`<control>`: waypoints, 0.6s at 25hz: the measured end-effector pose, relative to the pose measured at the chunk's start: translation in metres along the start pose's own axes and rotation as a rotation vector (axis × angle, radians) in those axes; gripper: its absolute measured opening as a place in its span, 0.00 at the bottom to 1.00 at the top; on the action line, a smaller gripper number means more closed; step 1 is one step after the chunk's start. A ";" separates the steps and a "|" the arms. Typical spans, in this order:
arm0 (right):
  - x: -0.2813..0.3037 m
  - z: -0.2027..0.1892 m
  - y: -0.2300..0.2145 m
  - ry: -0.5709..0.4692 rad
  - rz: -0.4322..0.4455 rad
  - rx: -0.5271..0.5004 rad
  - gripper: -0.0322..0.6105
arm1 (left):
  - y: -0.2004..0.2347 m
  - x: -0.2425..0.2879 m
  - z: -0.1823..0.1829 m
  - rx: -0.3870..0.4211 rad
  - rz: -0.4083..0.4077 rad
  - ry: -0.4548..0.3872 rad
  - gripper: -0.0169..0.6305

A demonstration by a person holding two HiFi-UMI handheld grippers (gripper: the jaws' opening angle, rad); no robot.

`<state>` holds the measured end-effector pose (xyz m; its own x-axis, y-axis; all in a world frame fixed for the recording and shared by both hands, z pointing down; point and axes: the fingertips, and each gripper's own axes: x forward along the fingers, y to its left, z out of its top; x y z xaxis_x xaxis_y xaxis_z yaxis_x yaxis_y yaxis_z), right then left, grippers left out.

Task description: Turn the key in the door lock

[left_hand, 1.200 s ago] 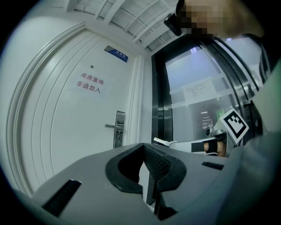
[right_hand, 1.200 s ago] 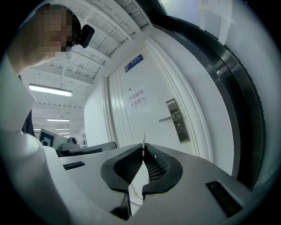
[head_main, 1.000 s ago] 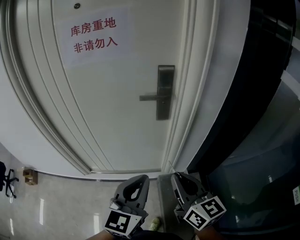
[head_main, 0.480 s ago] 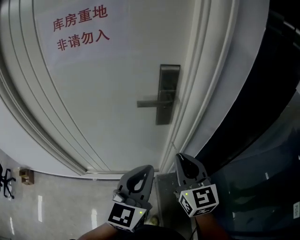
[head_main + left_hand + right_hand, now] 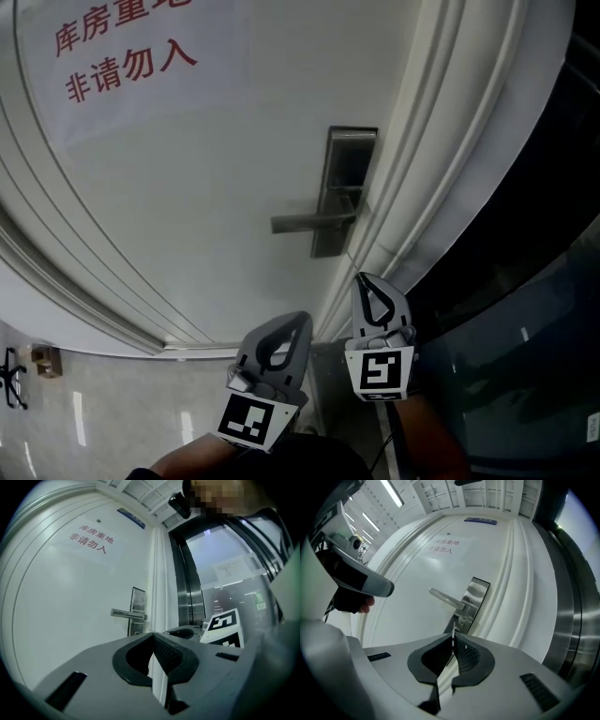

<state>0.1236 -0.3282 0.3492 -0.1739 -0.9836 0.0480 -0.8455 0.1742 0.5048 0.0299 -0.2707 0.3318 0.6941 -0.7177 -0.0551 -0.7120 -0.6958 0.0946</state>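
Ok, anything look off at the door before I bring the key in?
Nothing stands out. The lock plate sits straight on the door, the handle stands square to it, and the sign lies flat. The key sticks out from the right gripper, whose jaws are shut on it, short of the lock plate.

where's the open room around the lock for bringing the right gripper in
Bare: the white door face left of the grey lever handle, under the red-lettered paper sign, and the strip below the dark metal lock plate. Crowded: right of the plate, where the white ribbed door frame sits close. The right hand-held gripper grips a thin metal key.
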 end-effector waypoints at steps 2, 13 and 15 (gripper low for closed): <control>0.010 -0.006 -0.001 0.015 -0.012 -0.039 0.08 | 0.005 0.006 0.000 0.002 -0.007 -0.001 0.03; 0.055 -0.021 0.005 0.039 -0.125 -0.731 0.08 | 0.029 0.024 -0.016 -0.004 -0.012 0.053 0.03; 0.059 -0.024 0.004 0.053 -0.138 -0.782 0.08 | 0.031 0.025 -0.017 -0.006 -0.012 0.056 0.03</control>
<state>0.1223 -0.3866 0.3743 -0.0529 -0.9982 -0.0283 -0.2549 -0.0139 0.9669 0.0267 -0.3095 0.3507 0.7079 -0.7063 -0.0009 -0.7027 -0.7044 0.1004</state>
